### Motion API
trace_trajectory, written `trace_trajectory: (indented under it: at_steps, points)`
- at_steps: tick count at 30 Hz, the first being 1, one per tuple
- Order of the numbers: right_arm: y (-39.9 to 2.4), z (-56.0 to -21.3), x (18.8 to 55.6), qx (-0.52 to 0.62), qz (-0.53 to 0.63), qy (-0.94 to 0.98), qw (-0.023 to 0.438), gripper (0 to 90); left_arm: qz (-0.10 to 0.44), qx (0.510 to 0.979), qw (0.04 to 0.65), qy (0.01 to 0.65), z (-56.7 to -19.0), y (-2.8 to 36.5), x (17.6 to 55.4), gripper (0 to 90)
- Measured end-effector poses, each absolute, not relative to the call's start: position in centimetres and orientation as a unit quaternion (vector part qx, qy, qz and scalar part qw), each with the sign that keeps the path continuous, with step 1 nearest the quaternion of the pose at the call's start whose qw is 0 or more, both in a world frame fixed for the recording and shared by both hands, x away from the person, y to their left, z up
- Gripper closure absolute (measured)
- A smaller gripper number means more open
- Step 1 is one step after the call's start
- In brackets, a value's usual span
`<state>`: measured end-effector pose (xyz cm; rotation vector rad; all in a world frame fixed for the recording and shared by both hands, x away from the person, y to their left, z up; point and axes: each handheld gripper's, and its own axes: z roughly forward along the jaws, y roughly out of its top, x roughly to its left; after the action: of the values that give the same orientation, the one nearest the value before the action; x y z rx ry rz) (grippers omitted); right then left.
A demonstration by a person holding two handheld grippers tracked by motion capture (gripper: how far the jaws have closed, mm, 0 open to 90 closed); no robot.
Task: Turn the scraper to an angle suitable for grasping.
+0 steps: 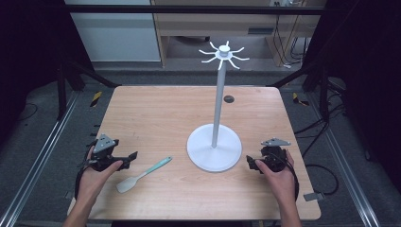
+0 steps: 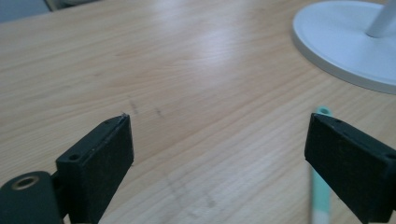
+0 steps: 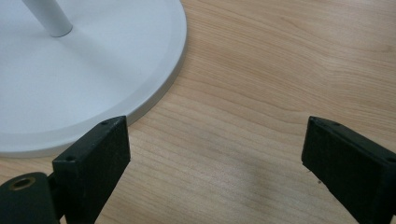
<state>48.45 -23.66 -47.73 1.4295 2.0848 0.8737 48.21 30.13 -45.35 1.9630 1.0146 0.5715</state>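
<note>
A spatula [image 1: 143, 174] with a teal handle and a pale blade lies flat on the wooden table [image 1: 156, 113], left of a white stand. The stand has a round base [image 1: 213, 147], a tall pole [image 1: 218, 101] and a ring of hooks [image 1: 223, 53] on top. My left gripper [image 1: 131, 158] rests near the table's left edge, open, its tips just left of the spatula handle. In the left gripper view the teal handle [image 2: 320, 191] runs beside the right jaw. My right gripper [image 1: 251, 163] rests at the right of the base, open and empty; the base rim [image 3: 154, 95] lies just ahead of its left jaw.
A small dark round hole [image 1: 229, 99] sits in the table behind the stand. Black frame bars [image 1: 71, 71] and rails flank the table on both sides. A wooden cabinet [image 1: 213, 23] stands beyond the far edge.
</note>
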Motion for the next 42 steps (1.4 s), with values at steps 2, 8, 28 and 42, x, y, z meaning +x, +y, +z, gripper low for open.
trace_trajectory:
  at_steps: [2,8,28,42]
  points:
    - [-23.8,-47.7,48.5,0.522,0.318,0.757,0.23,8.3,0.224,0.785,0.414,0.402,-45.0,29.4,48.6,10.9]
    - [-23.7,-47.6,48.5,0.522,0.32,0.756,0.232,8.4,0.217,0.819,0.368,0.382,-44.0,27.7,49.7,22.1]
    - [-23.9,-47.5,48.3,0.526,0.326,0.751,0.23,8.5,0.12,0.901,0.237,0.343,-45.3,20.9,52.6,88.9]
    - [-23.8,-47.5,48.3,0.525,0.325,0.752,0.229,8.5,0.099,0.913,0.221,0.328,-47.4,20.1,52.3,90.0]
